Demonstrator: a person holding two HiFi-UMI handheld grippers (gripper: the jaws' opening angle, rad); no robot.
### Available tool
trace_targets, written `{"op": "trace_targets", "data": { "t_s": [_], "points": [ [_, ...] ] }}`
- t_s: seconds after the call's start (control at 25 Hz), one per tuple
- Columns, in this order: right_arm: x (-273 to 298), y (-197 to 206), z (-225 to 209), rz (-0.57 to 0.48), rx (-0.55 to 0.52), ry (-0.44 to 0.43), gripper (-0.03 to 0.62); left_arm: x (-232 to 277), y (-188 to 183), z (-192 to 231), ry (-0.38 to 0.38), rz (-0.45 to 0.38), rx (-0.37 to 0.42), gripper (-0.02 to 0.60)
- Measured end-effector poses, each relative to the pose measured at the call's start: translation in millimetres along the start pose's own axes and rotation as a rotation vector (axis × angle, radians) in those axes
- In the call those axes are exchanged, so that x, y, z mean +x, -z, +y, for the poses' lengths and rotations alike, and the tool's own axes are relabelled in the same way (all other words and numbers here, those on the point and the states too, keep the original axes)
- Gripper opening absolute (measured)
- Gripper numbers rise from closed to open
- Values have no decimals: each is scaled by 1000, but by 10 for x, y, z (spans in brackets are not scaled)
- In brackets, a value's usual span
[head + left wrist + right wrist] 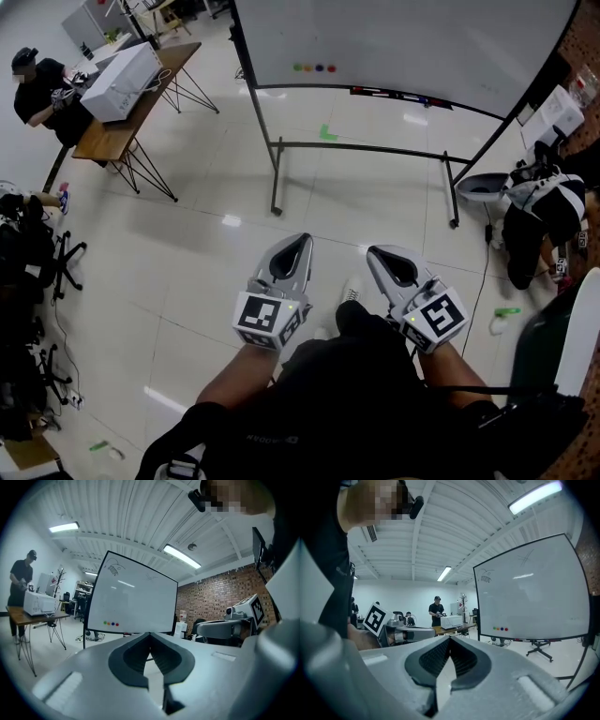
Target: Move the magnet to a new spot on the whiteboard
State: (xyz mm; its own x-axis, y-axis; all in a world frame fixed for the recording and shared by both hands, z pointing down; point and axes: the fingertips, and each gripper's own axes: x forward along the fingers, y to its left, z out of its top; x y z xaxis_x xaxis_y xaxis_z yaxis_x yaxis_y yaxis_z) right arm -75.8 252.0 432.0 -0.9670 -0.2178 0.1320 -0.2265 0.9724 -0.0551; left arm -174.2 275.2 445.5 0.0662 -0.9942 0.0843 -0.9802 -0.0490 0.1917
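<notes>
The whiteboard (403, 42) stands on a wheeled frame across the floor ahead of me. Several small coloured magnets (314, 67) sit in a row near its lower edge, green, orange, blue and red; they also show as magnets (110, 624) in the left gripper view and as magnets (501, 629) in the right gripper view. My left gripper (302, 238) and right gripper (375, 251) are held side by side low over my lap, well short of the board. Both point toward it. Each has its jaws shut with nothing between them.
The board's black stand (276, 173) and its crossbar (366, 147) lie between me and the board. A wooden table (117, 131) with a white box (120, 82) stands at the far left, a person (37, 84) beside it. Another person (544, 211) crouches at the right. Office chairs (33, 258) line the left.
</notes>
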Motion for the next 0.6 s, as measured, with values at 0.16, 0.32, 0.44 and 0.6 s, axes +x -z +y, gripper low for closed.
{"op": "trace_targets", "data": {
  "t_s": [0.16, 0.32, 0.44, 0.6],
  "points": [
    [366, -80, -240, -24, -2, -14, 0, 266, -115, 317, -18, -11, 1, 15],
    [776, -157, -542, -35, 5, -30, 0, 588, -263, 618, -36, -2, 13, 15],
    [1071, -323, -811, -52, -15, -71, 0, 929, -403, 851, -50, -8, 28, 15],
    [1482, -438, -1443, -53, -26, -75, 0, 1520, -603, 1158, -70, -30, 50, 15]
  ]
}}
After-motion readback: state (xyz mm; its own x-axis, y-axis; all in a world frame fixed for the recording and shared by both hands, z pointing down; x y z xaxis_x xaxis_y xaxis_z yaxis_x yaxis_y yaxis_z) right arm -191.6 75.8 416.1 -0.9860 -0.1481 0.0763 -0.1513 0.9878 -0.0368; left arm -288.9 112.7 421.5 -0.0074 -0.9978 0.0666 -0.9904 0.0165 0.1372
